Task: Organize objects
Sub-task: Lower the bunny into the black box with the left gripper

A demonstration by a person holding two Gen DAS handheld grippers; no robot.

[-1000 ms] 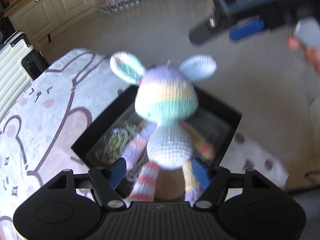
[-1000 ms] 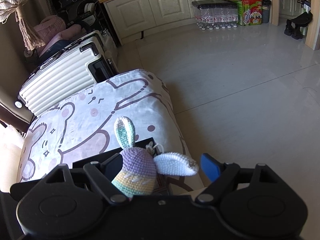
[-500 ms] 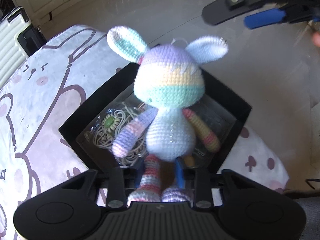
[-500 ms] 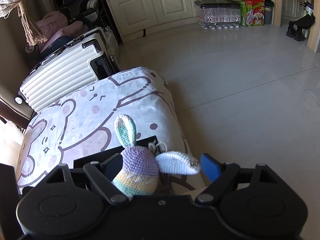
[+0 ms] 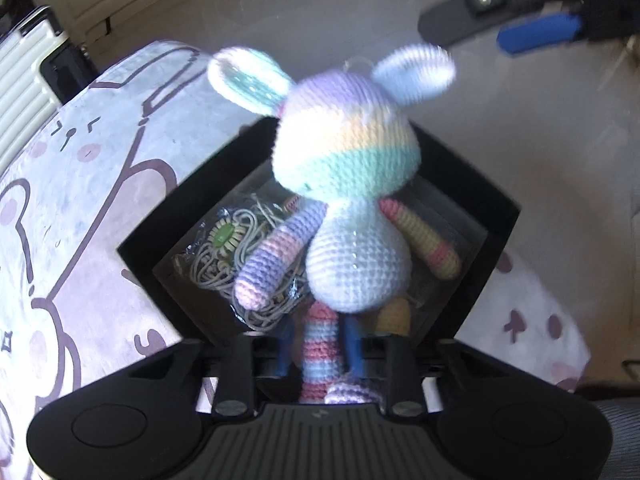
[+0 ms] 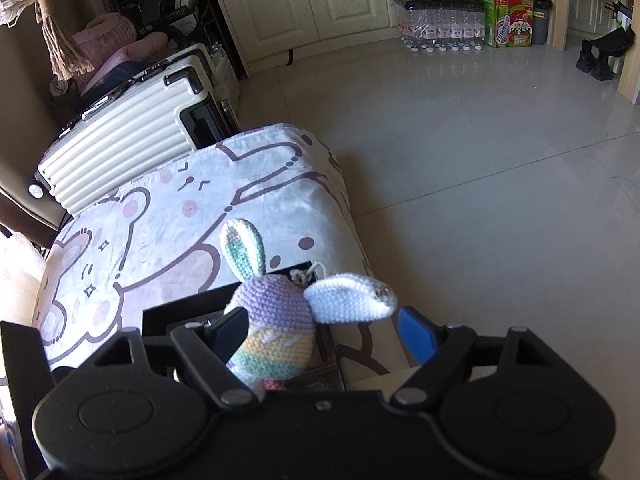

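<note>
A crocheted pastel rabbit [image 5: 352,208] with striped limbs hangs upright over an open black box [image 5: 496,216]. My left gripper [image 5: 318,350] is shut on the rabbit's striped leg and holds it above the box. Inside the box lies a bagged bundle of beige cord [image 5: 232,248]. My right gripper [image 6: 324,330] is open and empty, above the rabbit; the rabbit's head [image 6: 276,320] and ears show between its fingers. The right gripper also shows in the left wrist view [image 5: 532,24], up at the top right.
The box sits on a surface covered by a white cloth with bear drawings [image 6: 168,216]. A cream suitcase [image 6: 124,140] stands behind it. Beyond are a tiled floor [image 6: 480,152], cabinets, bottled water and a drinks carton [image 6: 512,12].
My left gripper closed on the rabbit's leg, from wide open a second ago. The rabbit stays over the box. My right gripper stays open above it.
</note>
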